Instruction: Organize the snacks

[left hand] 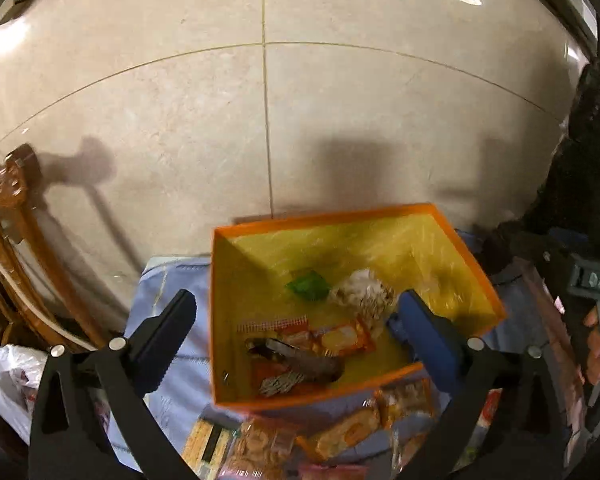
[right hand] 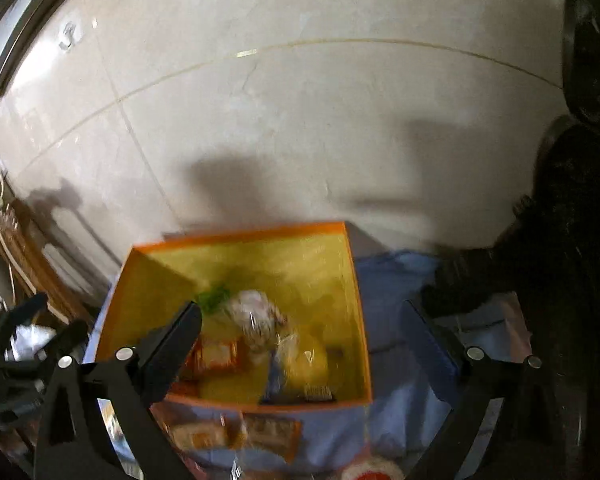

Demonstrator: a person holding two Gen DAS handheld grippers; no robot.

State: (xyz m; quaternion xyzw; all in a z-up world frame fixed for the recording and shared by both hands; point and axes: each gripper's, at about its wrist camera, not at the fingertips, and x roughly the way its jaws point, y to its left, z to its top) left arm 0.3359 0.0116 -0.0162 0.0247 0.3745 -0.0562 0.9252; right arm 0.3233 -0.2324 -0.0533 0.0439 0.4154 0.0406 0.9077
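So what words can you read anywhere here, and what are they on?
"DAS" on a dark plate at the right edge of the left view; its start is cut off.
Snack packets in the orange box: print too blurred to read.
Packets in front of the box: also unreadable.

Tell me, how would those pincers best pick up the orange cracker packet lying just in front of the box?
Probably from above, pinching across the narrow width of the orange cracker packet, near its middle. It lies flat on the blue cloth, outside the front wall of the orange box, so no side offers an edge to slide under. The left gripper is open wide enough, I think.
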